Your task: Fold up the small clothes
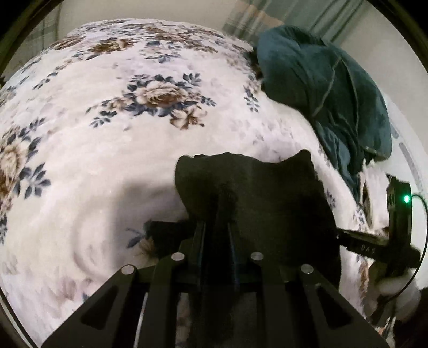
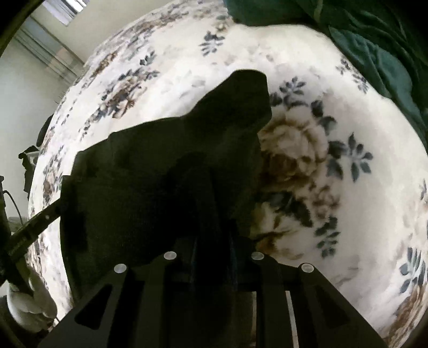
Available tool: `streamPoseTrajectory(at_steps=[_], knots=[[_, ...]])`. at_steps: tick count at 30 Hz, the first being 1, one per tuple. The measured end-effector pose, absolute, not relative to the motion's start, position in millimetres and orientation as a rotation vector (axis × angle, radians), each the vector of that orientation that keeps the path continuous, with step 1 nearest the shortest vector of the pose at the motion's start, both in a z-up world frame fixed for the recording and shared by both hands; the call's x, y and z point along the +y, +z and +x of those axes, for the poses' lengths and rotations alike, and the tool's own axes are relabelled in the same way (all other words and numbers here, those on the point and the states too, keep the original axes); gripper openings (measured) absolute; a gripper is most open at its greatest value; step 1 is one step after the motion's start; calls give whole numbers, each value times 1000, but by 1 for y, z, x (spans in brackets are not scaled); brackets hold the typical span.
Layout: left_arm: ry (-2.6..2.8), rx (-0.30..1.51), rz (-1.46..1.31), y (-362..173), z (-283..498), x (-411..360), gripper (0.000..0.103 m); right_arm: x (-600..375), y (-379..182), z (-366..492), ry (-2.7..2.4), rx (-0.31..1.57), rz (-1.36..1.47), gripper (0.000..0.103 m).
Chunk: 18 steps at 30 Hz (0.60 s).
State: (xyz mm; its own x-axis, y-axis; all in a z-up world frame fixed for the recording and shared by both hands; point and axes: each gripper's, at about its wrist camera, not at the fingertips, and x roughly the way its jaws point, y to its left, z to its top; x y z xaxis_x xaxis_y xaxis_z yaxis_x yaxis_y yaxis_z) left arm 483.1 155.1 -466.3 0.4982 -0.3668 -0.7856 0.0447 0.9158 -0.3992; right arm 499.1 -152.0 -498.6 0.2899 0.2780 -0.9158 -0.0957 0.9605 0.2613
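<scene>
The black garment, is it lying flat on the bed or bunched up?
Bunched up. The black garment rises in crumpled peaks over the floral blanket, pinched between the left gripper and the right gripper.

A floral blanket (image 1: 112, 150) covers the bed, white with brown roses and blue leaves. At its far edge sits a heaped teal quilt (image 1: 321, 88), rumpled, resting on the blanket. Behind it hang pale curtains (image 1: 289, 16).

Dim, blurred, strong fisheye distortion
</scene>
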Motion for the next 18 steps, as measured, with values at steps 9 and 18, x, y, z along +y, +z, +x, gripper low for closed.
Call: streamPoseTrajectory(at_steps=[9, 18], knots=[[-297, 931, -385, -439, 484, 148, 4, -158, -469, 466, 217, 1097, 204, 8], [-399, 1151, -433, -478, 516, 138, 94, -170, -482, 494, 298, 1300, 278, 10]])
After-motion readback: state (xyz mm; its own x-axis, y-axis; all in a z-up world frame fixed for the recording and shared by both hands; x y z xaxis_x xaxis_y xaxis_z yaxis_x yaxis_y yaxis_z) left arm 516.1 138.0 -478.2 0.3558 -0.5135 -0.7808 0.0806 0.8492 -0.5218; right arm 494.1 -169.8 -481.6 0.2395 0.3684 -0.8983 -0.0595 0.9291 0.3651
